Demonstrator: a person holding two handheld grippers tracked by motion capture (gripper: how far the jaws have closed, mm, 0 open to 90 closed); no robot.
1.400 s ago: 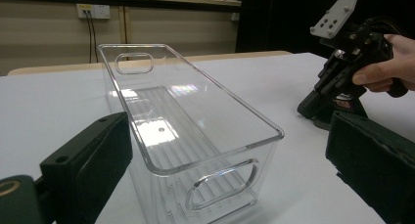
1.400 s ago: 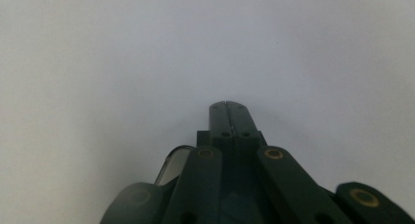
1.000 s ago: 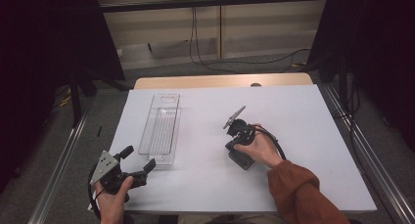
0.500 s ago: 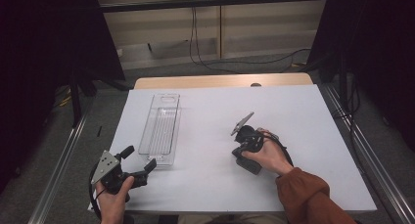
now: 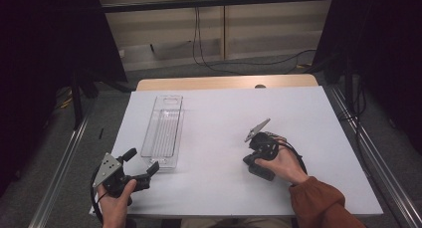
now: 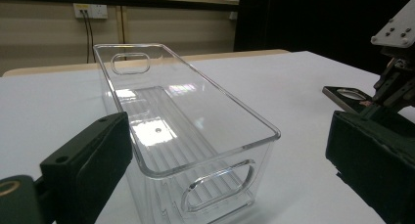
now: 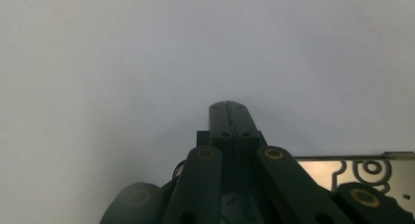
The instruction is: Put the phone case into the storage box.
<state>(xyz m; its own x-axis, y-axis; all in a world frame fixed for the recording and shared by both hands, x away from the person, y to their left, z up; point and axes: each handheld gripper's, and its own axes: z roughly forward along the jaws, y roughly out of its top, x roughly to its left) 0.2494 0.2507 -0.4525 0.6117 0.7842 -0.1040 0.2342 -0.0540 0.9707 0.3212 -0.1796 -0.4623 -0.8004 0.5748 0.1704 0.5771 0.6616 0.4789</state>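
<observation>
A clear bin stands just beyond the wide-open left gripper; the right gripper, jaws pressed together, rests on bare white table.

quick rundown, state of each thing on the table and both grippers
bin: upright, empty, open top, lying lengthwise on the table
left gripper: open, jaws wide apart, at the bin's near end, holding nothing
right gripper: shut, jaws pressed together with nothing between them, pointed down at the table
table: covered in white
</observation>
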